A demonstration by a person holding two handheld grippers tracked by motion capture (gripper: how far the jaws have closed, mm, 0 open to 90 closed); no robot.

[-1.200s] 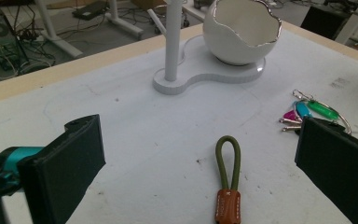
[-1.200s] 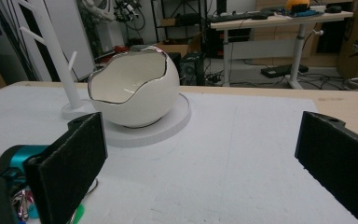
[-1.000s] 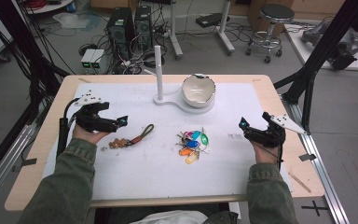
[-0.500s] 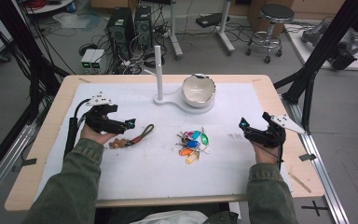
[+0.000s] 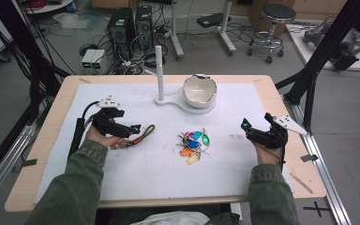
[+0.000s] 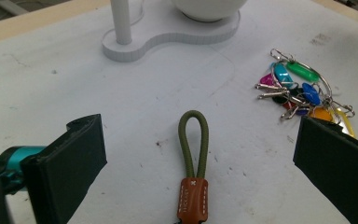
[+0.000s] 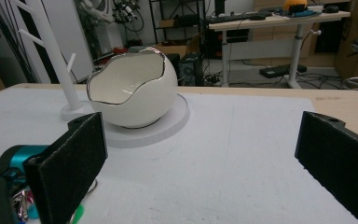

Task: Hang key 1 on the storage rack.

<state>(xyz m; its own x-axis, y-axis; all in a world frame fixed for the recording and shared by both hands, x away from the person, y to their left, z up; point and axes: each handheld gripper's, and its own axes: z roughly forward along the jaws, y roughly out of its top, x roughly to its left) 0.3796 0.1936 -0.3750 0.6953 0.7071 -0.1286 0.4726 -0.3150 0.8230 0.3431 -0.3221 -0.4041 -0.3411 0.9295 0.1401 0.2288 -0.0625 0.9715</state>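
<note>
- My left gripper [image 6: 196, 154] is spread wide, jaws straddling the one olive cord keychain [image 6: 194, 154] lying flat on the white mat [image 5: 136, 168], lined up for a pinch, I reckon.
- Right gripper [image 5: 253, 131] gapes too, nothing in it, parked well off.
- One bunch of coloured key tags [image 5: 193, 144] mid-mat.
- One eggshell bowl [image 5: 199, 90], one white peg stand [image 5: 159, 70] behind.

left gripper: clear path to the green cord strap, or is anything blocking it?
Probably yes. In the left gripper view the green cord strap lies flat on the table between the open jaws of the left gripper, with bare table around it. The key bunch sits apart, off to one side.
</note>
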